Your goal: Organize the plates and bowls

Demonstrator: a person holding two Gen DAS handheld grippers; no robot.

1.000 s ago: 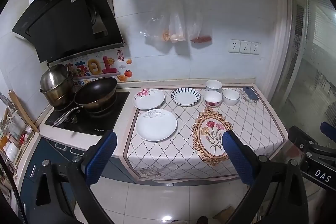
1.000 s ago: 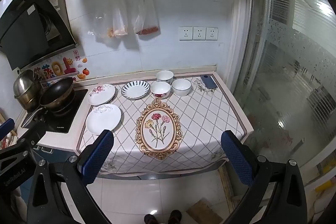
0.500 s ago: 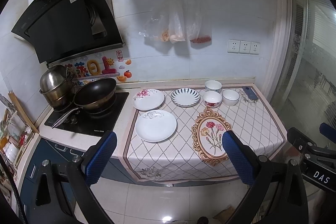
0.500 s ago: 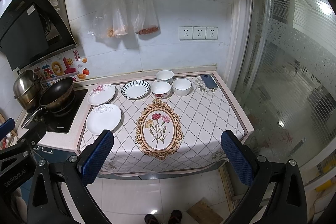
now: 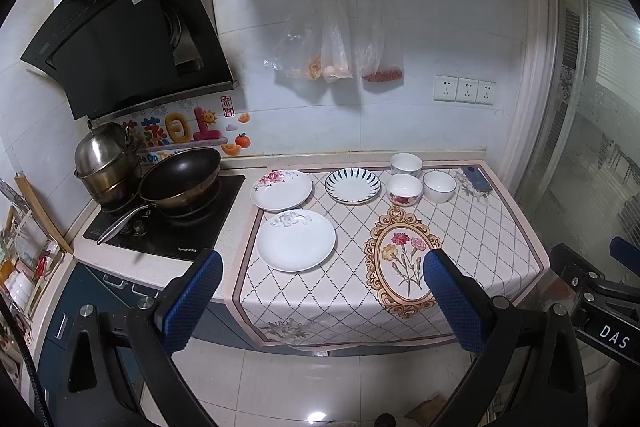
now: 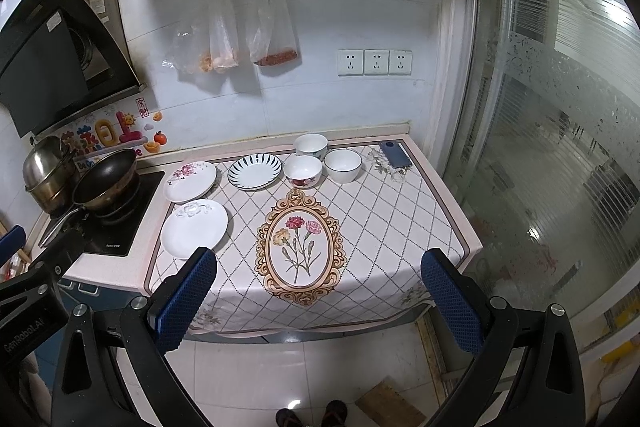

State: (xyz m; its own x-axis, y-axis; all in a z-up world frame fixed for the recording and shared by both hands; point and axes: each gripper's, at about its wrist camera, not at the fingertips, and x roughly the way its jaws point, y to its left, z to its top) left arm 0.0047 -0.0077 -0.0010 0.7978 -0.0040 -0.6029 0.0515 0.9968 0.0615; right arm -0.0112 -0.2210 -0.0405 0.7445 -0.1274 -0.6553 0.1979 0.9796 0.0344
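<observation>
On the counter's patterned cloth (image 5: 472, 227) lie three plates: a plain white plate (image 5: 295, 240) (image 6: 194, 228) in front, a pink-flowered plate (image 5: 281, 183) (image 6: 191, 181) and a blue-striped plate (image 5: 352, 184) (image 6: 255, 171) behind it. Three bowls stand to their right: a red-flowered bowl (image 5: 405, 189) (image 6: 303, 171), a white bowl (image 5: 439, 186) (image 6: 343, 165) and a third bowl (image 5: 406, 165) (image 6: 311, 145) at the back. My left gripper (image 5: 320, 295) and right gripper (image 6: 318, 291) are both open and empty, held back from the counter's front edge above the floor.
A stove (image 5: 168, 223) with a black wok (image 5: 180, 183) and steel pots (image 5: 106, 163) stands left of the cloth, under a range hood (image 5: 120, 27). A phone (image 5: 476, 178) lies at the cloth's back right. Plastic bags (image 5: 336, 43) hang on the wall. A glass door (image 6: 560, 147) is on the right.
Both views have shifted only slightly; the plates and bowls have not moved and both grippers stay open.
</observation>
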